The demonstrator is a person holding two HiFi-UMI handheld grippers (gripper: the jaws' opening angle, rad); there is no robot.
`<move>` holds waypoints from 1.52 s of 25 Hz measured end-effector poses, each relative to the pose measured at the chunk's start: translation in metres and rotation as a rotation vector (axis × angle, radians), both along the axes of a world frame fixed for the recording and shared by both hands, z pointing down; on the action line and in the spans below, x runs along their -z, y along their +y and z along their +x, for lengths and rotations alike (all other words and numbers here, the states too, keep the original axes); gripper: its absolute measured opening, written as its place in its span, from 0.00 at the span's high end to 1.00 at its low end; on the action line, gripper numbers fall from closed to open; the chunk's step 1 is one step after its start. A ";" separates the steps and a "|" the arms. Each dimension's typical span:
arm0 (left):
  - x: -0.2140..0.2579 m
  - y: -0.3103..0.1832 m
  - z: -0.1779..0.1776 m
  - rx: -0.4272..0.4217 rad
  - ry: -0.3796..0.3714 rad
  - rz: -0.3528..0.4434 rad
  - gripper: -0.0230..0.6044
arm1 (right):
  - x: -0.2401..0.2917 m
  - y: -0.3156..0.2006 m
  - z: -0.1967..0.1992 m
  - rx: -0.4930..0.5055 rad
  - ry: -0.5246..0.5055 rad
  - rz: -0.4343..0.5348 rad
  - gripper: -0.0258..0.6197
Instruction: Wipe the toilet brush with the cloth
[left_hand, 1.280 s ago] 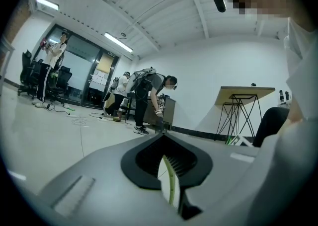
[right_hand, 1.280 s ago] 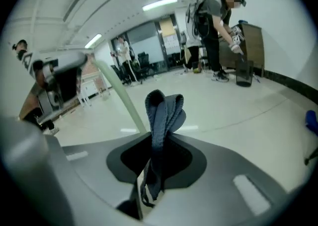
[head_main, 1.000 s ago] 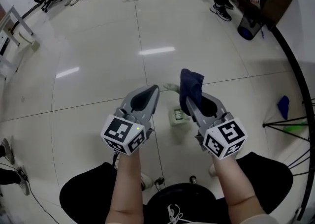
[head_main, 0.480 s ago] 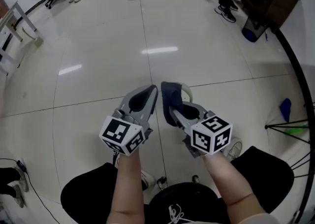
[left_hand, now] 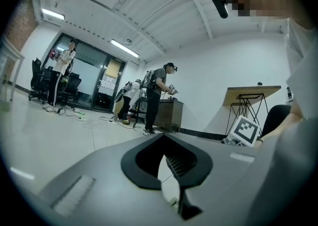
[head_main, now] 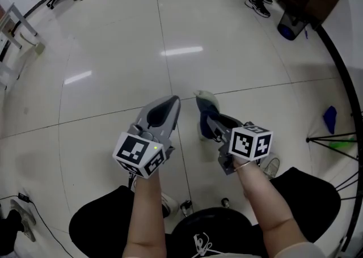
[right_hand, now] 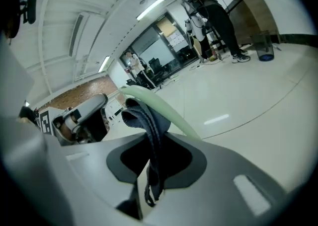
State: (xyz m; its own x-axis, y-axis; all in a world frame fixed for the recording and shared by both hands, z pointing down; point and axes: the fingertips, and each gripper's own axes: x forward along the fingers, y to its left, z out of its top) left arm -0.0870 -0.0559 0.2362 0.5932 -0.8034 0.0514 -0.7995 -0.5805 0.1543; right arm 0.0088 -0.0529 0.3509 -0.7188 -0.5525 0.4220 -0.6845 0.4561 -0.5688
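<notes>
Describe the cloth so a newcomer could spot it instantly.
Above the pale tiled floor, find the right gripper, just right of centre in the head view. The cloth is the dark blue fabric pinched in its jaws, lying against the toilet brush handle: dark and limp where that handle is pale green and rigid.

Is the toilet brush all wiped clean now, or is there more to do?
Done: the right gripper has the cloth pinched. In hand: the cloth looks pressed against the top of the brush handle, so wiping seems under way. Left: the rest of the brush, mostly hidden below; I can't tell how clean it is. The left gripper is shut and empty.
</notes>
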 end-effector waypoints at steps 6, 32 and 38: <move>-0.010 -0.002 0.004 0.001 -0.009 -0.020 0.95 | -0.034 -0.007 0.016 -0.065 -0.012 -0.090 0.85; -0.071 -0.019 0.022 -0.021 -0.023 -0.153 0.95 | -0.154 0.038 0.022 0.018 0.073 -0.376 0.85; -0.025 -0.030 0.000 0.043 0.016 -0.084 0.95 | -0.074 0.076 -0.023 0.275 0.106 -0.309 0.85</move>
